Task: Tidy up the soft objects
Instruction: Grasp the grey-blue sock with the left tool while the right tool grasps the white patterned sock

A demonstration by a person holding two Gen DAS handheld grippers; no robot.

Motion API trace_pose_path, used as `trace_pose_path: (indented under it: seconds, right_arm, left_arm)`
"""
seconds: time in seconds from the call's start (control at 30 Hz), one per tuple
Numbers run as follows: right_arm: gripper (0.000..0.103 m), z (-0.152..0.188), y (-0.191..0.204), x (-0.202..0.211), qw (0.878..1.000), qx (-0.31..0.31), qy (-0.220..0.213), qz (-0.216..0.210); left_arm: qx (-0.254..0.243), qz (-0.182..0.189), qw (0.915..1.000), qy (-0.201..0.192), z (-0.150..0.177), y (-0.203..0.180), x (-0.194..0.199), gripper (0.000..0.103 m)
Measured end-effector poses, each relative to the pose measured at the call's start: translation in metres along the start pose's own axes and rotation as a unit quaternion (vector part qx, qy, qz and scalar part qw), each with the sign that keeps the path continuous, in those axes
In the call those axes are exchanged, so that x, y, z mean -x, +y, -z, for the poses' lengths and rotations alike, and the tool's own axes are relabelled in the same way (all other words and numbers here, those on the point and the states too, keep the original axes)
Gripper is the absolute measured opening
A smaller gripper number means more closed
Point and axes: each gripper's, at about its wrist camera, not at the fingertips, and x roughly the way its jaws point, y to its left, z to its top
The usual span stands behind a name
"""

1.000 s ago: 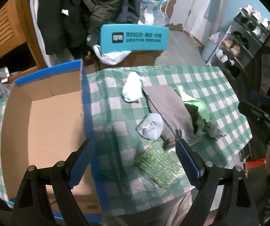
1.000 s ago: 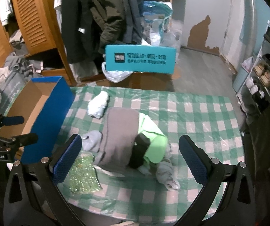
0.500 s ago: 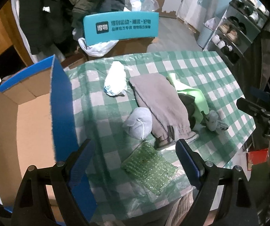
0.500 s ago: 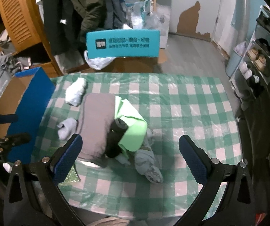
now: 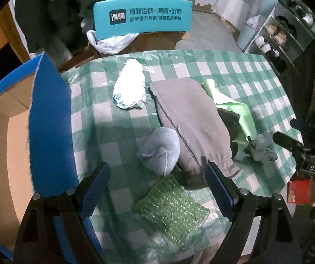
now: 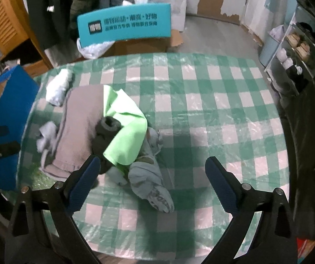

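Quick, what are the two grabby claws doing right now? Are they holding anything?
Left gripper: jaws open, holding nothing, above the green bubble wrap.
Right gripper: jaws open, just closing a little, holding nothing, above the grey socks.

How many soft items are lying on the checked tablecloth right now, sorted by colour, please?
Grey: 3, the grey trousers, grey bundle and grey socks
Green: 2, the light green cloth and green bubble wrap
White: 1, the white bundle
Black: 1, the black roll
Total: 7
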Motion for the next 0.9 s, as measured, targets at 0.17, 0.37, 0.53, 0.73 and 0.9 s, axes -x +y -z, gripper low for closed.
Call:
trace_pose_path:
  seconds: [0.17,0.37,0.53,0.73,0.9]
  right_arm:
    - [0.092,0.008,0.003,-0.016,1.000,0.012,0.024,-0.010]
    - [0.091,0.016,0.005,-0.027,0.999,0.022,0.041,-0.008]
    - [0.085,0.018,0.005,-0.038,0.998,0.025,0.053,-0.008]
    - [0.078,0.022,0.004,-0.047,0.998,0.029,0.064,-0.004]
    - [0.056,0.026,0.003,-0.057,0.996,0.031,0.085,-0.002]
  left_arm:
    - [-0.005,-0.005,0.9999,0.011,-0.003,-0.004,-0.014,0.089]
    - [-0.004,-0.015,0.9996,0.024,-0.007,-0.002,-0.034,0.089]
    - [-0.002,-0.013,0.9994,0.033,-0.007,-0.001,-0.050,0.084]
    - [-0.002,-0.008,0.9991,0.042,-0.004,0.000,-0.061,0.074]
    - [0.010,0.013,0.9986,0.050,-0.003,0.005,-0.068,0.048]
